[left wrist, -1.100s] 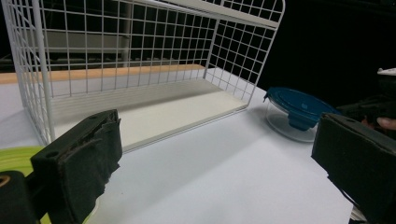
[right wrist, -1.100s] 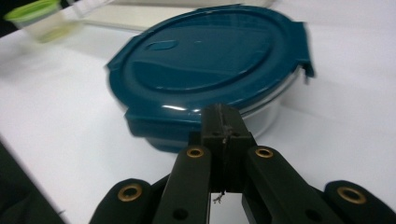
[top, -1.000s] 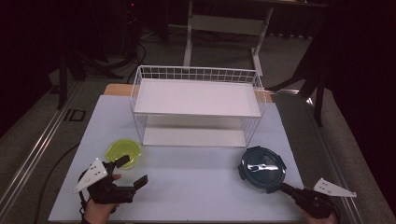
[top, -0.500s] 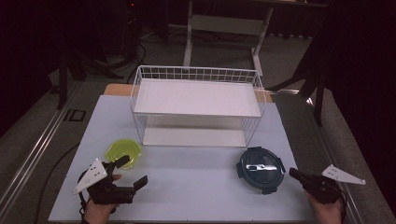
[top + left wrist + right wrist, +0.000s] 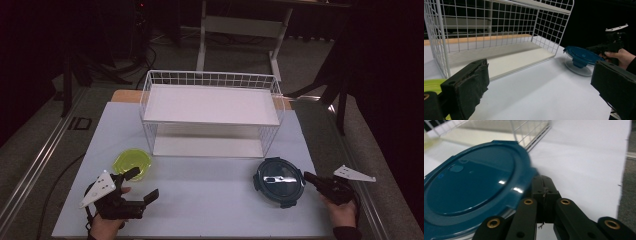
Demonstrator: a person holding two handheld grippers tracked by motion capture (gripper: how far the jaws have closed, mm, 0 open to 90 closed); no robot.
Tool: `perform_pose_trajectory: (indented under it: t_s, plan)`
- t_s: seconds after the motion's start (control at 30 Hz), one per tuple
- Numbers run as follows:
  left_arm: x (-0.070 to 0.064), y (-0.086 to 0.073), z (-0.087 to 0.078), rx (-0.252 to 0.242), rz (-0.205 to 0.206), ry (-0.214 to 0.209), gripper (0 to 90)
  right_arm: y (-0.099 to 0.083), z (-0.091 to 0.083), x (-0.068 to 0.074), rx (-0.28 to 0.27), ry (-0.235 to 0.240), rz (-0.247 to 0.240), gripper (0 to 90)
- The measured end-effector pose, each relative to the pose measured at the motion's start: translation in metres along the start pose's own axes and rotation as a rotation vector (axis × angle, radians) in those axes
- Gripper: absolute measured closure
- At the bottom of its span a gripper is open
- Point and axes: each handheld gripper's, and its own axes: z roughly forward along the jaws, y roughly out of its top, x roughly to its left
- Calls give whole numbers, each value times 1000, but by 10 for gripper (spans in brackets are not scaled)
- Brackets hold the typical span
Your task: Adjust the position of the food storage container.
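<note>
A round clear container with a dark blue lid stands on the white table at the front right. My right gripper is shut, its tips against the lid's right rim; in the right gripper view the closed jaws meet beside the blue lid with nothing visible between them. My left gripper is open at the front left, just below a yellow-green bowl. In the left gripper view its wide-apart jaws frame bare table, with the container and the other hand's gripper farther off.
A white wire rack with an upper and a lower shelf stands at the middle back of the table. It rises close ahead in the left gripper view, as the rack. Dark floor and stand legs surround the table.
My right gripper moved forward from the table's front edge to the container's right rim, and the container shifted slightly left. The left gripper barely moved.
</note>
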Motion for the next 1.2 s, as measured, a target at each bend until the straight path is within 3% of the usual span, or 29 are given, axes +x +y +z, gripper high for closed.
perform_pose_trajectory:
  t_s: [0.07, 0.27, 0.57, 1.2]
  plan:
    - [0, 0, 0, -1, 1, 0, 16, 1, 1, 3, 7, -16, -14, 900]
    - [-2, 0, 2, 5, 4, -7, 16, 0, 1, 6, 4, 0, 0, 900]
    - [-2, 0, 2, 2, 3, -11, 16, 3, 15, 29, 28, 65, -38, 900]
    - [-4, -1, 5, 15, 3, -25, 16, 11, 43, 69, 76, 191, -70, 900]
